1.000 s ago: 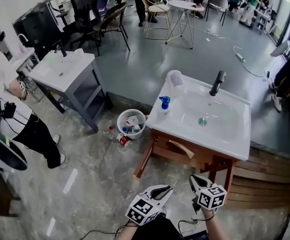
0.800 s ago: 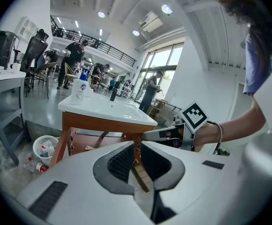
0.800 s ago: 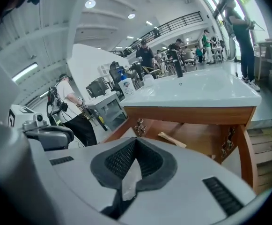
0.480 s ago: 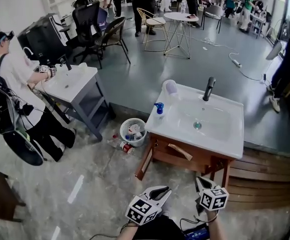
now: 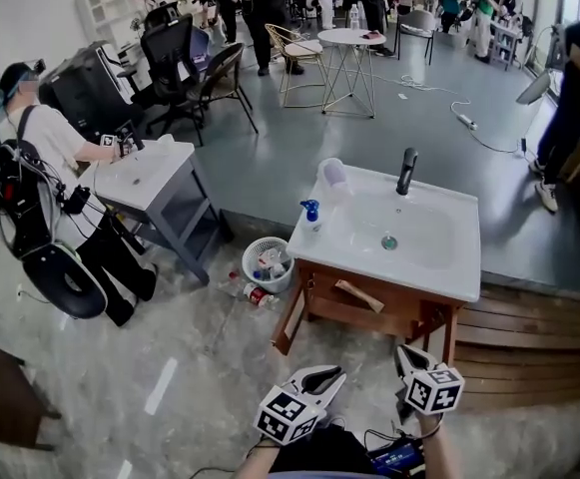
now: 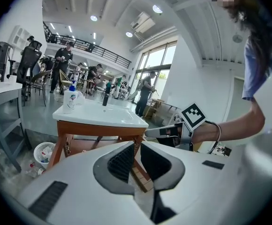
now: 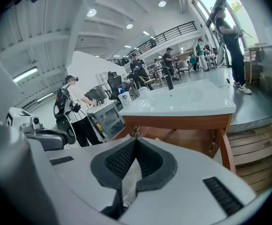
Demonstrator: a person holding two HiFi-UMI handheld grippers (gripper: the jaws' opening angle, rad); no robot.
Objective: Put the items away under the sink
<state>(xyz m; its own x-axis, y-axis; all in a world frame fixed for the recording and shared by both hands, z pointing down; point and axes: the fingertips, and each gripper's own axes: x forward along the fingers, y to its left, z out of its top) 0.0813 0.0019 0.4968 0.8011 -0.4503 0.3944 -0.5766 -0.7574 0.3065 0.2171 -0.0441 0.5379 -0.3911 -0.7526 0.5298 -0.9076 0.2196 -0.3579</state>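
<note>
Held L gripper (image 5: 335,372) low before wooden sink cabinet (image 5: 369,313), jaws a sliver apart, nothing btwn; R gripper (image 5: 402,352) w/ jaws pressed together, empty. Spotted blue-topped spray bottle (image 5: 310,214) at sink top (image 5: 439,279) left edge.

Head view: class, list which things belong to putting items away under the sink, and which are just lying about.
Job: sink, spray bottle, clear jug, wooden cabinet beneath.
Lying about: waste basket, can on the floor, round table, black chair.

Big open lab hall: freestanding sink (image 5: 459,257), office chair (image 5: 170,48), railed mezzanine (image 6: 93,48).
</note>
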